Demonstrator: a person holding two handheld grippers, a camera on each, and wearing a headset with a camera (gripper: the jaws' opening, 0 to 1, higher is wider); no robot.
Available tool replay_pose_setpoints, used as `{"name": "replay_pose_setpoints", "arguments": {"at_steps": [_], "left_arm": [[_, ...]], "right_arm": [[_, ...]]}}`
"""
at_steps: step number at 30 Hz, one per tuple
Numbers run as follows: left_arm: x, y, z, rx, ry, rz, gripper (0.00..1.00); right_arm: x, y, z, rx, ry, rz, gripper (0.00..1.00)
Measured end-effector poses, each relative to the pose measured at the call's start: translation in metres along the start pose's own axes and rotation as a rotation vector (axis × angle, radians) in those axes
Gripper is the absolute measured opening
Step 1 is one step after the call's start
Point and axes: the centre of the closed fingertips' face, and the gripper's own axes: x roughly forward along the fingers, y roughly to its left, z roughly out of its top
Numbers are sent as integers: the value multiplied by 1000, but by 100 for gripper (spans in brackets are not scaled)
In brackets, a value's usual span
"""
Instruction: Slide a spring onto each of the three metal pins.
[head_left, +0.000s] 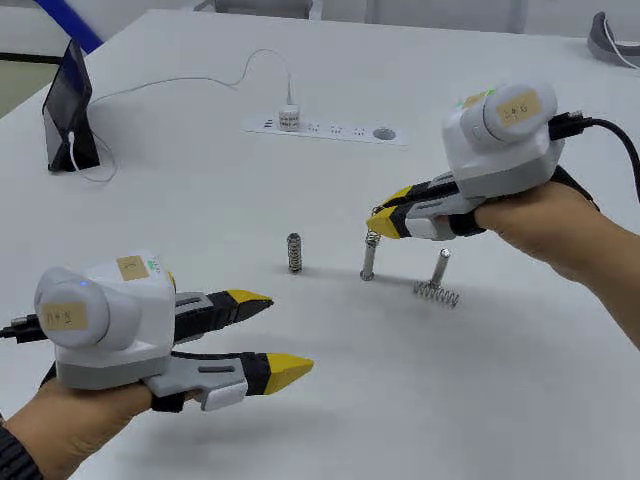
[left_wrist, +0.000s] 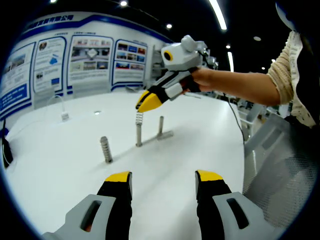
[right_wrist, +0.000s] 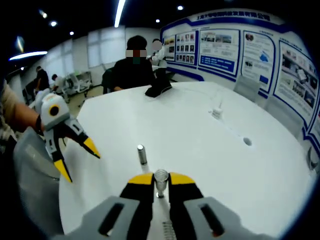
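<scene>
Three metal pins stand upright mid-table. The left pin (head_left: 294, 252) wears a spring over its whole length. My right gripper (head_left: 377, 226) is shut on a spring (right_wrist: 161, 176) at the top of the middle pin (head_left: 369, 262). The right pin (head_left: 439, 267) is bare, and a loose spring (head_left: 437, 292) lies at its foot. My left gripper (head_left: 281, 336) hovers open at the near left, well short of the pins, with nothing between its jaws. The left gripper view shows its gripper (left_wrist: 164, 179) open, the sprung pin (left_wrist: 105, 149) and the middle pin (left_wrist: 138, 134) under the right gripper (left_wrist: 146, 103).
A white power strip (head_left: 325, 128) with a plugged cable lies at the back of the table. A dark tablet on a stand (head_left: 68, 105) sits at the far left. A person (right_wrist: 132, 70) sits at the far side of the table.
</scene>
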Motion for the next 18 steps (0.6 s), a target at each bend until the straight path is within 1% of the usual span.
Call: {"name": "replay_pose_setpoints", "arguments": {"at_steps": [18], "left_arm": [[-1,-1,-1,-5,0,5,51]], "right_arm": [[15,0,-21,44,35,3,12]]}}
